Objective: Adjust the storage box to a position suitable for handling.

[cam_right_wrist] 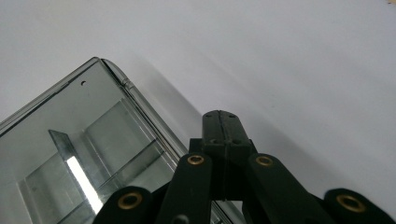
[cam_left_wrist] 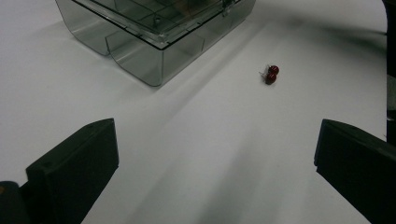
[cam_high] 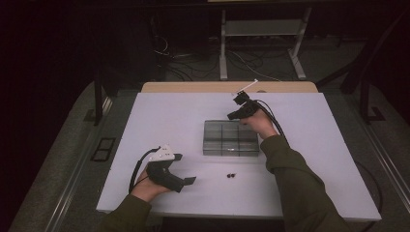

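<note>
A smoky clear compartment box [cam_high: 229,137] with its lid down lies at the middle of the white table. Two small dark red beads [cam_high: 232,175] sit together just in front of it. My left gripper [cam_high: 185,168] rests low at the front left, open, its jaws wide apart and pointing toward the beads [cam_left_wrist: 271,74] and the box [cam_left_wrist: 154,37]; nothing is between them. My right gripper [cam_high: 232,116] is shut with nothing in it, its tips [cam_right_wrist: 220,121] over the box's far rounded edge [cam_right_wrist: 112,74]. I cannot tell whether they touch it.
The white table top [cam_high: 169,111] has open room left and right of the box. A wooden strip [cam_high: 193,87] runs along its far edge. Behind it are floor cables [cam_high: 193,63] and a metal stand [cam_high: 261,43].
</note>
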`<state>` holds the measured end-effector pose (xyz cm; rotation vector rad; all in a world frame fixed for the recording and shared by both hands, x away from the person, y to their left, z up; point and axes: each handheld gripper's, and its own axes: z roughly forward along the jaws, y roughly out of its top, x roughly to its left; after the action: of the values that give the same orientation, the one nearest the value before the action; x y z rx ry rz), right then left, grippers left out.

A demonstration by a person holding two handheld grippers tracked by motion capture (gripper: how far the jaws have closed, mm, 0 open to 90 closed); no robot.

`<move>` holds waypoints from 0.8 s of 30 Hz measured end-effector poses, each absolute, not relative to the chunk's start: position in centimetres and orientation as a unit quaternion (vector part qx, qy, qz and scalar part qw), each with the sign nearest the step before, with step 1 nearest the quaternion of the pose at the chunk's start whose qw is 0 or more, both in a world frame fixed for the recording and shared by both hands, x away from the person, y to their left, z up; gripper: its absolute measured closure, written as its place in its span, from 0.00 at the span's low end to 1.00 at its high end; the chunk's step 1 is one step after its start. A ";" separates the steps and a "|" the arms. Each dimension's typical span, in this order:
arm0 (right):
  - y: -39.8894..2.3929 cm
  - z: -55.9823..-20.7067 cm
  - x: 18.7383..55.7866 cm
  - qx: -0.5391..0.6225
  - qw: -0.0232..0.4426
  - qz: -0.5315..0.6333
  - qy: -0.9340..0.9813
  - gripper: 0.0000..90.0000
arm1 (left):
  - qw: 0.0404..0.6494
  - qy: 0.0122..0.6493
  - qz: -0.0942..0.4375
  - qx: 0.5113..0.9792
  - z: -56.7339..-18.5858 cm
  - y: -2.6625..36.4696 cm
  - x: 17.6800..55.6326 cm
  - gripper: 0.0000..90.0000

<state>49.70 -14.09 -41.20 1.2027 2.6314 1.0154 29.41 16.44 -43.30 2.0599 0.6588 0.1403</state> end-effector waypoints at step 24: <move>-14.4 -41.1 47.6 0.387 0.034 0.325 0.862 0.99 | 0.466 0.266 0.056 0.842 -43.3 16.4 29.4 0.00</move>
<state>47.64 -14.36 -41.10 1.1905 2.6520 1.0005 29.37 16.38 -43.32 2.0664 0.6536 0.1380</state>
